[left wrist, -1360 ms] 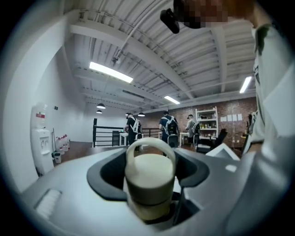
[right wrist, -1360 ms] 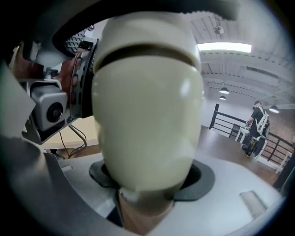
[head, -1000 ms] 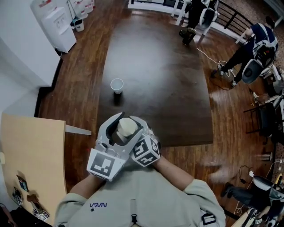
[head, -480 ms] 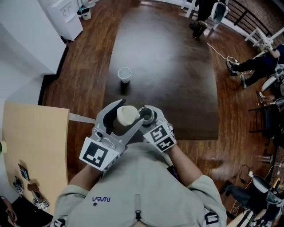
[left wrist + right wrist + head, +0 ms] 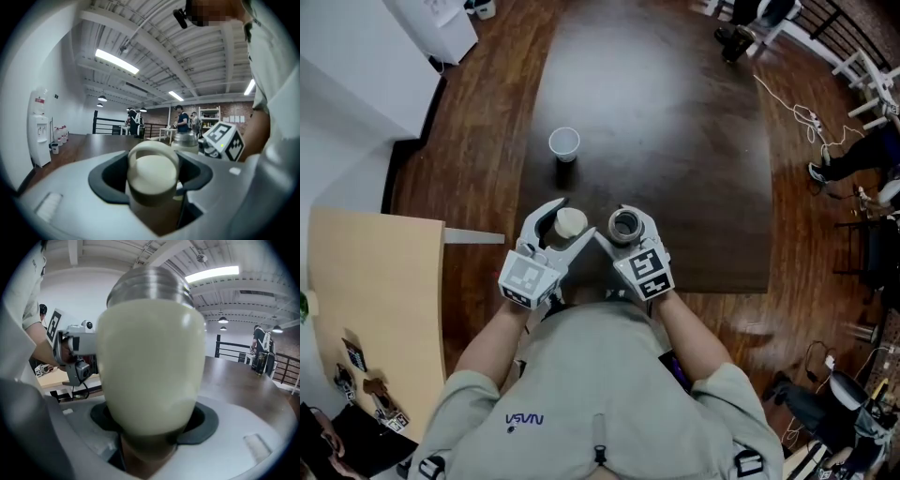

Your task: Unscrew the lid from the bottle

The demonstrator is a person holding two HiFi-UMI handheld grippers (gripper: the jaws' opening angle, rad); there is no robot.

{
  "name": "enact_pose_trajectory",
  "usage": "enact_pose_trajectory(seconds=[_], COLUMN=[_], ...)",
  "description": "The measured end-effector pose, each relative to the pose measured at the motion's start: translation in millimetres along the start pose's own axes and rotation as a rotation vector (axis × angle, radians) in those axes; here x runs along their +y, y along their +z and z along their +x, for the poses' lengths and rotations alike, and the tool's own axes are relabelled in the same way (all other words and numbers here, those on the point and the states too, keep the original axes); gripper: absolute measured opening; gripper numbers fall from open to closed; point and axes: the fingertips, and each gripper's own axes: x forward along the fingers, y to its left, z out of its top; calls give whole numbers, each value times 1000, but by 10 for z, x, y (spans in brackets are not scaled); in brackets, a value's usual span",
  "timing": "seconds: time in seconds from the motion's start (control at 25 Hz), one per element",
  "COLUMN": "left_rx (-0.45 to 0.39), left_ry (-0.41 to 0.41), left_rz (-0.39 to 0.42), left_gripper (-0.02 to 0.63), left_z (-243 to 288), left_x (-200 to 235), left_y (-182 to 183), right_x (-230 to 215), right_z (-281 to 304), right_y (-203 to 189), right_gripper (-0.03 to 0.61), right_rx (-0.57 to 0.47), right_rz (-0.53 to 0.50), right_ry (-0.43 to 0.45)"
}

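Note:
In the head view my left gripper is shut on the cream lid, and my right gripper is shut on the bottle, whose steel mouth stands open. The two are a short way apart, side by side above the table's near edge. The left gripper view has the lid with its loop handle clamped between the dark pads, and the bottle shows beyond. In the right gripper view the cream bottle body with its steel neck fills the jaws.
A white paper cup stands on the dark table just beyond the grippers. A beige board lies to the left of the table. People and chairs are at the far right.
One second ago the grippers were pressed together, with the lid showing between them. They have since drawn apart, the lid going with the left and the open bottle with the right, and both have sunk.

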Motion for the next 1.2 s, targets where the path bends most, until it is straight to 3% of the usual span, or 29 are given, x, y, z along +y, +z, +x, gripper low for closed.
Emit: enact_pose_trajectory(seconds=[0.2,0.44,0.84,1.2], left_rx=[87,167,266,487], left_ry=[8,19,-6,-24], left_rz=[17,70,113,108], left_gripper=[299,299,298,304], left_z=[64,200,212,261], left_x=[66,88,145,143], left_y=[-490,-830,-1223,-1683], right_x=[73,-3,79,82], right_z=[142,180,203,198], right_y=[-204,-290,-281,-275], right_gripper=[301,301,301,301], right_rx=[16,2,-30,-53], right_rz=[13,24,-55,-35], right_ry=[26,21,65,102])
